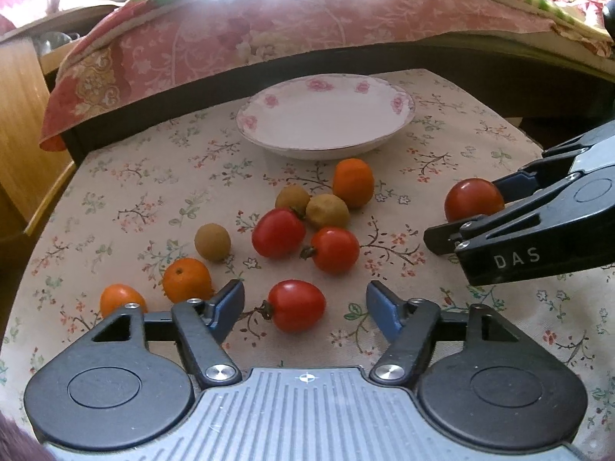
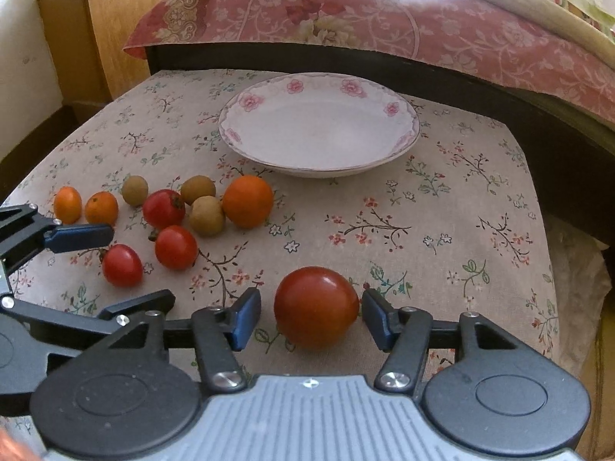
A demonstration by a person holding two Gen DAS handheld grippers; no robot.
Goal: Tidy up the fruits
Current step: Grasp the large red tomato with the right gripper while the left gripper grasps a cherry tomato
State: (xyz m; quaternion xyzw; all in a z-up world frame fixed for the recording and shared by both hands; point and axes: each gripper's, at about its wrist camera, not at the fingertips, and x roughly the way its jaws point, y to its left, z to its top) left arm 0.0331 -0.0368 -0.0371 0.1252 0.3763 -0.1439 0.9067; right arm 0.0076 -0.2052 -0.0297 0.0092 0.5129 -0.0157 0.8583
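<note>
Only right view shows right tongs [image 2: 309, 317] spread, touching large tomato [image 2: 316, 307]; left tongs [image 1: 305, 301] released

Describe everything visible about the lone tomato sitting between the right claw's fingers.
The lone tomato is round, glossy and deep red, darker than the other tomatoes, with a light highlight near its top. No stem shows. It rests on the floral tablecloth, apart from the fruit cluster and nearer than the empty plate. The open right claw brackets it: one blue pad looks to touch or nearly touch it, the other stands clear.
</note>
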